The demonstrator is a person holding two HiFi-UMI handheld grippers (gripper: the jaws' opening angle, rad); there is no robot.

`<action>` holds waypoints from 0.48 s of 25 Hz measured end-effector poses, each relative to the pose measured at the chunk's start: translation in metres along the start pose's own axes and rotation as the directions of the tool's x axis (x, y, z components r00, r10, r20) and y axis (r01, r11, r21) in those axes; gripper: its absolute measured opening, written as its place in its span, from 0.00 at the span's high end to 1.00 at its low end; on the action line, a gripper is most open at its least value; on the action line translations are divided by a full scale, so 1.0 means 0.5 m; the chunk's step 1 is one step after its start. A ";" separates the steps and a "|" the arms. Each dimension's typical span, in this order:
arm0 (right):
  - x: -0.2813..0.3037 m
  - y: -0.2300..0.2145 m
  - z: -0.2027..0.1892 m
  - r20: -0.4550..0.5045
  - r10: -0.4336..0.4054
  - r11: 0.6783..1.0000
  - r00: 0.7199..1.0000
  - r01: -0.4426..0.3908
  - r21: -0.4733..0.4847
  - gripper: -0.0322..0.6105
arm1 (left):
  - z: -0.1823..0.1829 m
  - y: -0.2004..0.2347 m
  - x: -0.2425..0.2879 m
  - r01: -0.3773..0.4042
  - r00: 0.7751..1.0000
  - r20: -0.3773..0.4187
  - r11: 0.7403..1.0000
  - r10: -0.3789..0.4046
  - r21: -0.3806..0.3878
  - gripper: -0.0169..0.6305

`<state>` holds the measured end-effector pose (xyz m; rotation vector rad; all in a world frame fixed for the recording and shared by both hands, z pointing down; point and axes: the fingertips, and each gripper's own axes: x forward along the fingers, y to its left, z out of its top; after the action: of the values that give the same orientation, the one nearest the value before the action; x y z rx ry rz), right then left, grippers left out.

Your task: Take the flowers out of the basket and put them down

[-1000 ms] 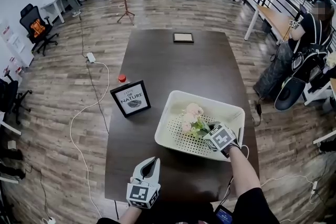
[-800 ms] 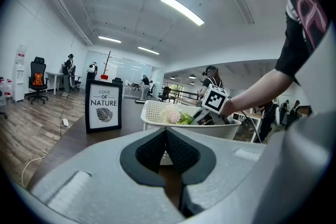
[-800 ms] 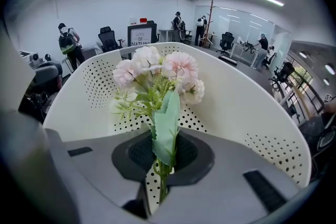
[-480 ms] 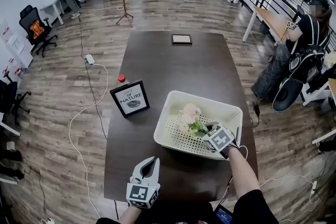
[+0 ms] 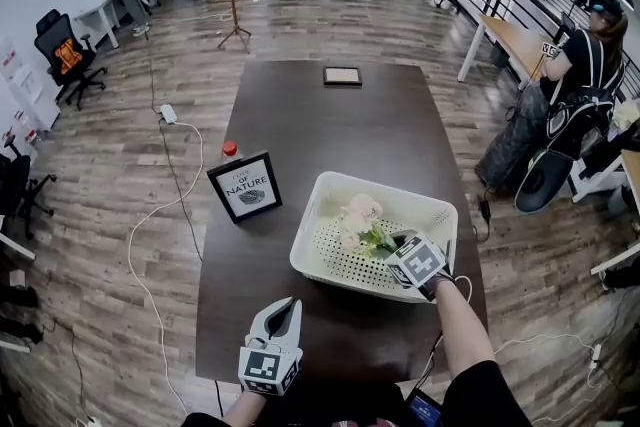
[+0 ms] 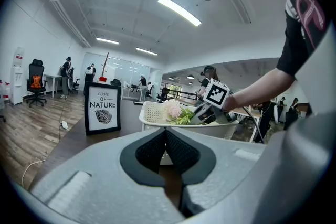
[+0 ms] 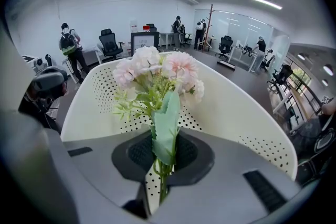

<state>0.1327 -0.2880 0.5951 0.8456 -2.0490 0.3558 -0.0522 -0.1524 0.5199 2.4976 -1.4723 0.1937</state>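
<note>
A bunch of pale pink flowers (image 5: pixel 357 218) with green leaves sits inside the white perforated basket (image 5: pixel 330 183) on the dark table. My right gripper (image 5: pixel 393 243) reaches into the basket from its near right side and is shut on the green stems (image 7: pixel 164 157). The blooms (image 7: pixel 157 68) stand up in front of the basket wall (image 7: pixel 239 107). My left gripper (image 5: pixel 284 309) hovers over the table's near edge, left of the basket, shut with nothing in it (image 6: pixel 166 131). From there the basket (image 6: pixel 153 113), the flowers (image 6: pixel 175 109) and the right gripper (image 6: pixel 203 112) show ahead.
A framed "Love of Nature" sign (image 5: pixel 245 186) stands left of the basket, with a small red-capped object (image 5: pixel 231 149) behind it. A flat dark frame (image 5: pixel 342 75) lies at the table's far end. People and office chairs stand around the room; a seated person (image 5: pixel 585 65) is at right.
Nothing has moved apart from a slight shift of the head view; the right gripper still holds the flower stems in the basket, and the left gripper stays put.
</note>
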 end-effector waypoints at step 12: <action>-0.050 -0.005 0.028 0.068 -0.058 0.998 0.996 0.057 0.020 0.88 | 0.003 0.003 -0.009 0.005 1.000 0.006 1.000 -0.005 0.007 0.96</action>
<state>0.1358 -0.2862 0.5665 0.9374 -2.0828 0.3172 -0.0556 -0.1497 0.5175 2.5095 -1.4699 0.1902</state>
